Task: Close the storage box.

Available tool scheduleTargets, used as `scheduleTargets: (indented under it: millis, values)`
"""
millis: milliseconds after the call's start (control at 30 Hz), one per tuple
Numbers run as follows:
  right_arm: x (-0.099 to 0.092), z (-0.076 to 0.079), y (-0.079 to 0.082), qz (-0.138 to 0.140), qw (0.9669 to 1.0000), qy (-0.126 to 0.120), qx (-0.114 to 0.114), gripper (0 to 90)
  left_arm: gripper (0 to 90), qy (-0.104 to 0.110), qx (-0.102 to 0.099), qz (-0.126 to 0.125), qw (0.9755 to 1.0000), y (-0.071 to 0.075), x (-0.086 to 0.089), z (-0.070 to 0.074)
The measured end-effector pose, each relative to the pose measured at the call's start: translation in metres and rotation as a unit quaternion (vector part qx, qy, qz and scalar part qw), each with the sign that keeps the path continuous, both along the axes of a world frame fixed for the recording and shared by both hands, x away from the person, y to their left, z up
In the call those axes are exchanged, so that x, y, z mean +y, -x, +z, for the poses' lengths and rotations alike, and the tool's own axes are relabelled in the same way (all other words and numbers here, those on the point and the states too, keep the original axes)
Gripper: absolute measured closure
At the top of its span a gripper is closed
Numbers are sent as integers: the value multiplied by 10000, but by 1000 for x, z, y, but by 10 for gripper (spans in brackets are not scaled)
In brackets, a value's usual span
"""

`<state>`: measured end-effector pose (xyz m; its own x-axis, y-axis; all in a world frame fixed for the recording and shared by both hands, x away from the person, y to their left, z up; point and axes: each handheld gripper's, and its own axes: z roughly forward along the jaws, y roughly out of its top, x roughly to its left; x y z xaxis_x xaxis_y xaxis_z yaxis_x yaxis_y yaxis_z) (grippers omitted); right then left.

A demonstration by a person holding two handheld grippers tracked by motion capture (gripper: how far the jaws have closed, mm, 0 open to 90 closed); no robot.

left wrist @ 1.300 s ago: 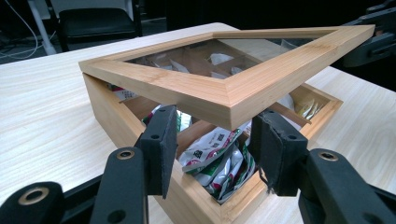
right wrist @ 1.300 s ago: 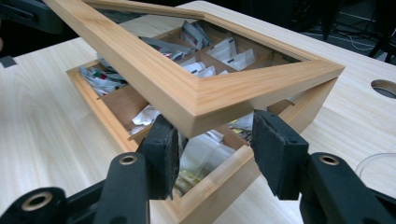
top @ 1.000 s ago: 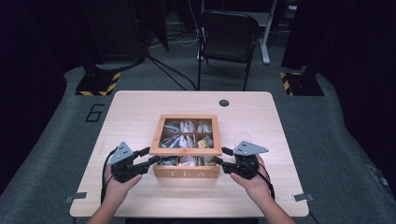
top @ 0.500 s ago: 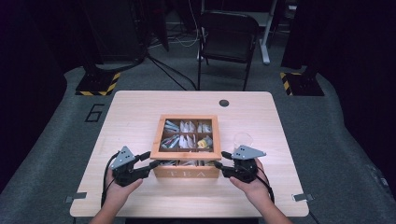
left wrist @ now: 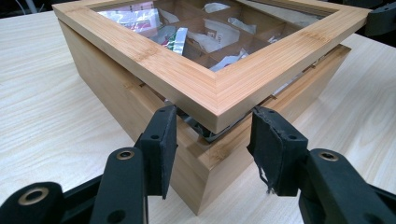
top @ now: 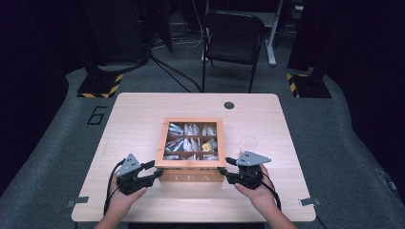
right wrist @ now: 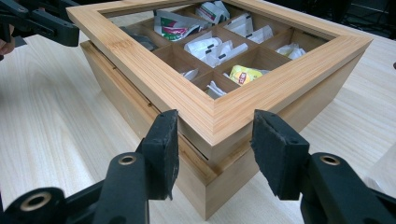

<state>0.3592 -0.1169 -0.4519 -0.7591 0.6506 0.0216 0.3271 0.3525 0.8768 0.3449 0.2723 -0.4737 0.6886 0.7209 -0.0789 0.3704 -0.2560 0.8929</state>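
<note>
A pale wooden table (top: pixel 143 124) stands on grey floor; a wooden tea box (top: pixel 193 149) sits near its middle; a clear cup (top: pixel 248 143) stands just right of it; a dark round grommet (top: pixel 229 105) lies at the far edge.

The left black hand-held gripper (top: pixel 152 171) is held at 7 o'clock, jaws spread apart and pointed toward 3 o'clock. The right black hand-held gripper (top: pixel 223 172) is held at 5 o'clock, jaws likewise parted, pointed toward 9 o'clock.
</note>
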Motion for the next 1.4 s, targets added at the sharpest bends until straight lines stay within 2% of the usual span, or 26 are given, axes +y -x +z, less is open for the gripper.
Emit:
scheduleTargets:
  millis: [133,233,300,533,633,900,933,1267,1400]
  values:
    - [0,0,0,-13,10000,20,-10,507,511,36,62,-34,10000,1,2,0]
    - [0,0,0,-18,10000,18,-20,508,519,281,-66,14,9996,3,7,3]
    - [0,0,0,-19,10000,16,-13,507,519,343,-97,67,9993,4,9,5]
    - [-1,0,0,-41,10000,22,-39,500,517,329,-29,70,9994,1,13,4]
    - [-2,0,-1,-70,10000,25,-41,490,515,384,-49,149,9991,-1,14,4]
    - [-6,2,-9,-165,9999,-26,-13,466,499,440,-9,328,9985,-16,17,9]
    - [-6,2,-9,-192,9998,-46,15,464,499,391,-7,316,9987,-18,18,10]
    - [-13,2,-16,-265,9996,-61,36,456,499,433,86,566,9974,-41,20,8]
    - [-16,1,-17,-344,9994,-68,61,453,496,360,107,619,9974,-46,22,6]
